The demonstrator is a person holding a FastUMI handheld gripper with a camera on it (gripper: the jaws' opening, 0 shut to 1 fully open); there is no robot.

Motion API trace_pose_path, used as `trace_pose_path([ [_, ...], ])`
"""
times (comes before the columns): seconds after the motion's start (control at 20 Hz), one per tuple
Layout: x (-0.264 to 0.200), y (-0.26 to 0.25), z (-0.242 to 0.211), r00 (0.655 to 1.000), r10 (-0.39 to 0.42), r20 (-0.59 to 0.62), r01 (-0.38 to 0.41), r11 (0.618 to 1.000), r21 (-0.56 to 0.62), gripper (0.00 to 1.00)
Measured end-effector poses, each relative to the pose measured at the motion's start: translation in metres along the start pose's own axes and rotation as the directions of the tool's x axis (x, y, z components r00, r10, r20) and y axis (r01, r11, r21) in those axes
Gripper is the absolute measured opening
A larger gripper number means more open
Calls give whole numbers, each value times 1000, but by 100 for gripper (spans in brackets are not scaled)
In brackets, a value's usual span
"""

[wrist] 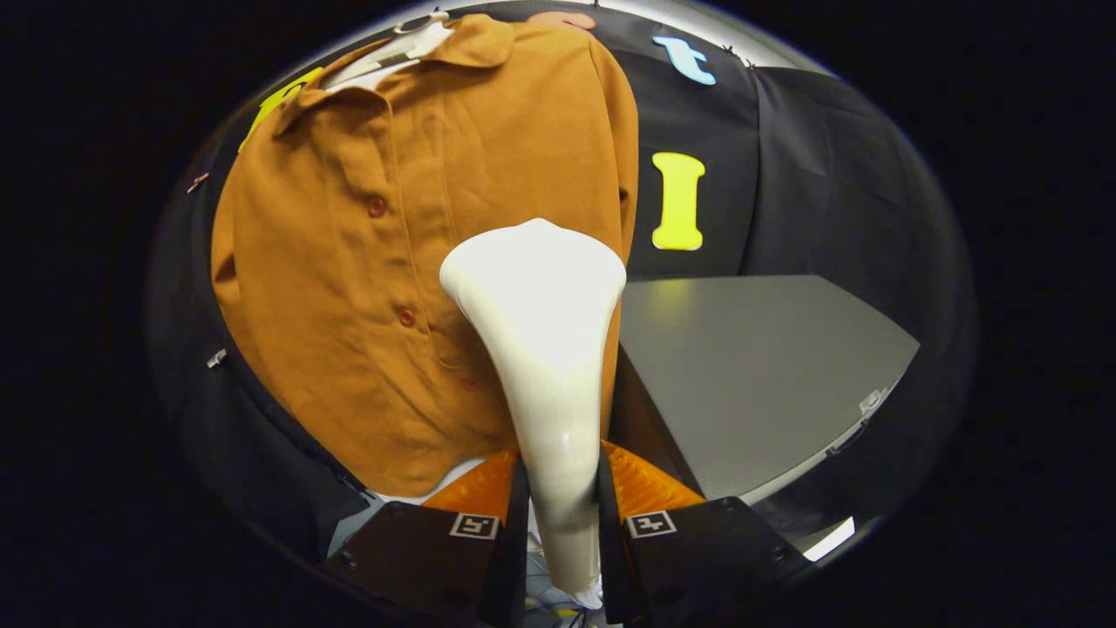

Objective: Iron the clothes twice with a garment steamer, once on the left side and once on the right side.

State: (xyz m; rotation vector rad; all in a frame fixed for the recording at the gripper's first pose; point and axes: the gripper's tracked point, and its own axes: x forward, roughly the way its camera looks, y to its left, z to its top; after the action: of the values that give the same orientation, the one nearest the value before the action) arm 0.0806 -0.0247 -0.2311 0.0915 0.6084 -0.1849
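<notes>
A white garment steamer stands upright between my two fingers, its narrow handle pinched by both of them and its wide head rising ahead. My gripper is shut on that handle. Behind the steamer hangs a brown button-up shirt on a white hanger, with red buttons down its front. The steamer head sits in front of the shirt's right half, near its right edge at mid height. I cannot tell if the head touches the cloth.
A grey table lies to the right of the shirt and the steamer, its near edge running toward the fingers. Black cloth walls stand behind the shirt and the table.
</notes>
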Motion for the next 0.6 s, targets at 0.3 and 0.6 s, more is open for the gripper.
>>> trace_pose_path([
  [0.3, -38, 57, 55, 984, 90, 154, -83, 995, -53, 38],
  [0.6, -54, 123, 84, 956, 191, 222, -171, 979, -107, 38],
])
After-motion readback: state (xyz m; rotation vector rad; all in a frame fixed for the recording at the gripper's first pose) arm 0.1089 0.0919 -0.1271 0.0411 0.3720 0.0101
